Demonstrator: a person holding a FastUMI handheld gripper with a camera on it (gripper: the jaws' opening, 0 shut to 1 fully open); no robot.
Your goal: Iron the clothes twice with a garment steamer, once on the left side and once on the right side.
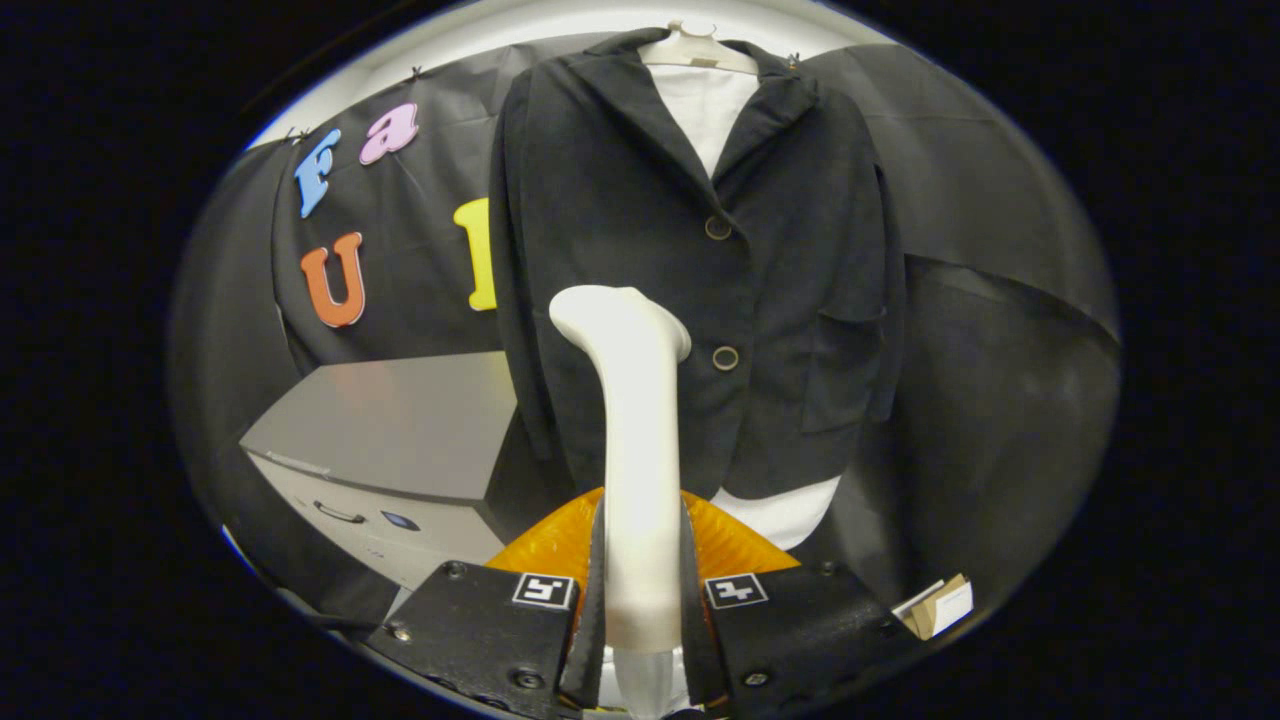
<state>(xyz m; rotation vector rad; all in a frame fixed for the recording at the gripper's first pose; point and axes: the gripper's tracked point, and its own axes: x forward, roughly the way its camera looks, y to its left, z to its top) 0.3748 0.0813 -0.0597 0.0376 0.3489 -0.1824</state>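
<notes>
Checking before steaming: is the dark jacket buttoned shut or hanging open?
Buttoned shut: the dark jacket has its front panels overlapping, two round buttons fastened. Fingers grip the white steamer.

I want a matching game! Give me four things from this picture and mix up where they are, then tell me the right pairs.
Things:
1. steamer
2. jacket
3. grey cabinet
4. white shirt

Places:
A. under the jacket, on the hanger
B. gripped in the claw, between both fingers
C. hanging up beyond the steamer's head
D. beside the jacket, below the wall cloth

Pairs: 1-B, 2-C, 3-D, 4-A
</notes>
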